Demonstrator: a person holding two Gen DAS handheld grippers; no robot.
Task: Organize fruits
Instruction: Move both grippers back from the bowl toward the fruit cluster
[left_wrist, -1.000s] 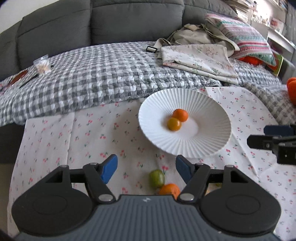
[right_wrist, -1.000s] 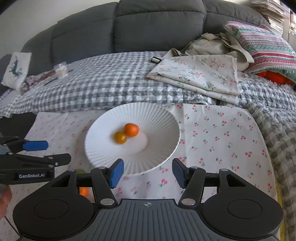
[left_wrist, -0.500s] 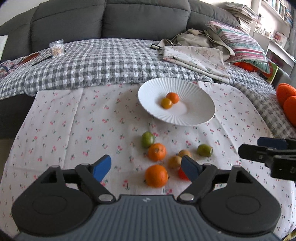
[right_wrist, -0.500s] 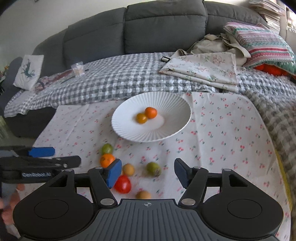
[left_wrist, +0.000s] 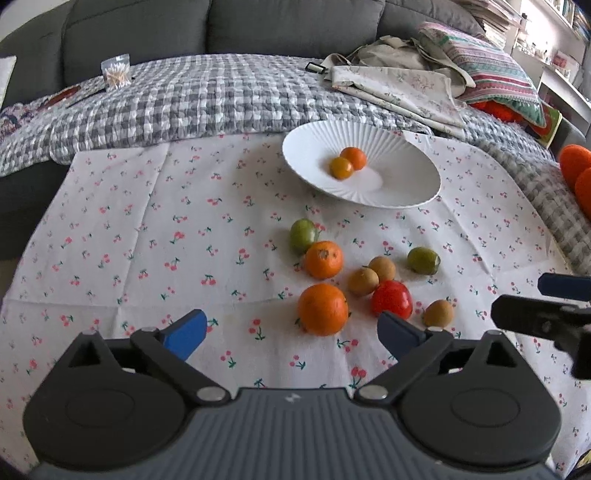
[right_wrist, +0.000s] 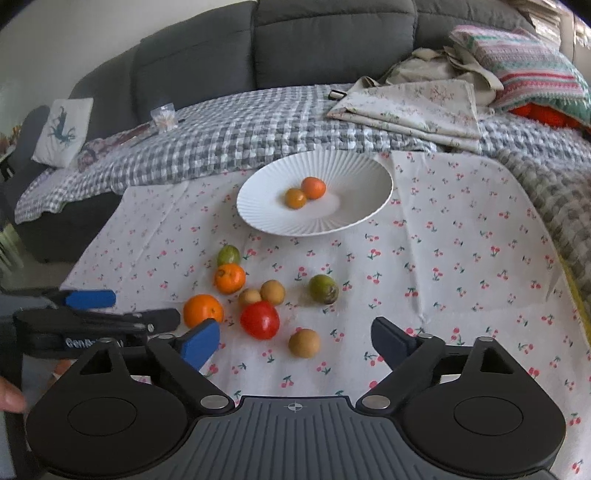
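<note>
A white ribbed plate (left_wrist: 399, 162) (right_wrist: 354, 181) holds two small orange fruits (left_wrist: 348, 162) (right_wrist: 306, 192). On the cherry-print cloth lie two oranges (left_wrist: 323, 309) (right_wrist: 203, 310), a red tomato (left_wrist: 391, 299) (right_wrist: 259, 319), two green fruits (left_wrist: 303, 235) (right_wrist: 323, 288) and three small brown fruits (left_wrist: 438, 313) (right_wrist: 304, 343). My left gripper (left_wrist: 291, 330) is open and empty, just short of the near orange. My right gripper (right_wrist: 295, 341) is open and empty, with a brown fruit between its fingers' line of sight.
A grey checked blanket (left_wrist: 207, 99) covers the sofa behind the cloth. Folded floral fabric (right_wrist: 413, 107) and a striped pillow (right_wrist: 524, 70) lie at the back right. A small clear bag (left_wrist: 116, 72) sits at the back left.
Both grippers have pulled back from the plate and risen. The loose fruits on the cloth have come into view. Both stay open.
</note>
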